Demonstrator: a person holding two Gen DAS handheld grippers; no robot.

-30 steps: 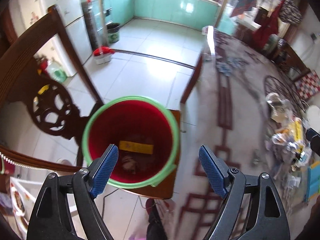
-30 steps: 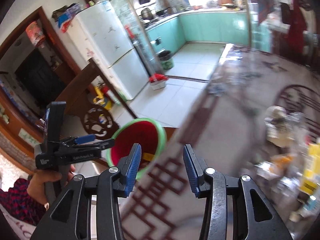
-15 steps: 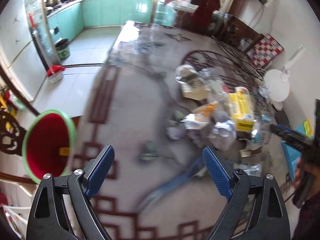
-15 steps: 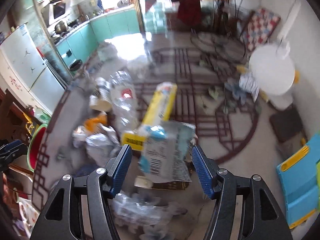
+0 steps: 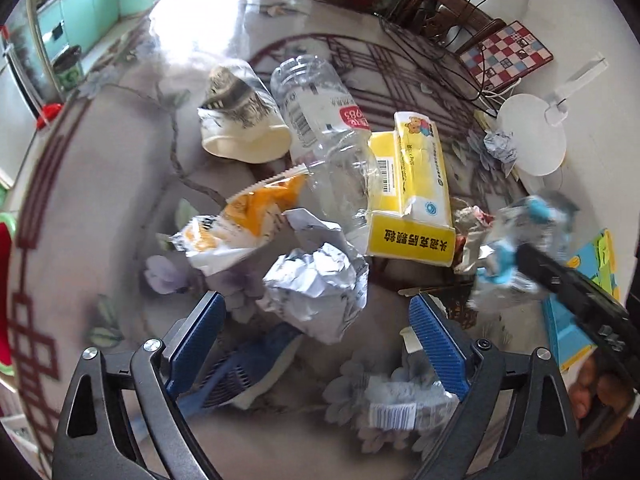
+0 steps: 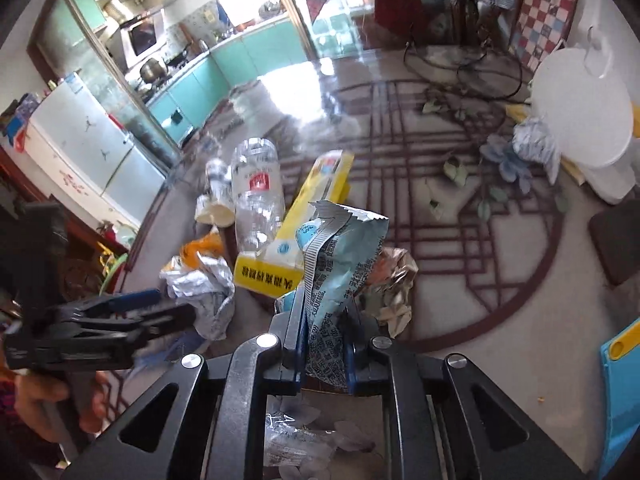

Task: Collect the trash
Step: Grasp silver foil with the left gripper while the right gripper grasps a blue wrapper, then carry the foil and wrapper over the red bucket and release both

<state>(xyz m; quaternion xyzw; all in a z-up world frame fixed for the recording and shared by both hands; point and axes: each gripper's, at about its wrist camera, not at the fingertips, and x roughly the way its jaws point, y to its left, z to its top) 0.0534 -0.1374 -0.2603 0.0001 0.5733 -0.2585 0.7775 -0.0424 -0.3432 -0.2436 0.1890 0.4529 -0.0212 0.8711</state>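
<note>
Foil and plastic litter lies thick on the table ahead of you, so most of the collecting looks undone. Your right gripper (image 6: 324,344) has its jaws pinched tight on a pale blue snack wrapper (image 6: 340,256), lifted above the heap. Your left gripper (image 5: 316,340) gapes wide, holding nothing, with a crumpled foil wrapper (image 5: 316,284) just ahead between its fingers; the clear bottle (image 5: 324,128) and yellow tissue pack (image 5: 412,184) lie beyond.

Clear bottle (image 5: 320,120), beyond the left tool: red label patch with digits "985", upside down; barcode beside it.
Yellow box (image 5: 412,196), right of the bottle: barcode; black Chinese characters on the near end, inverted, not legible.
Blue wrapper (image 6: 340,264), in the right tool: small print, unreadable.
</note>
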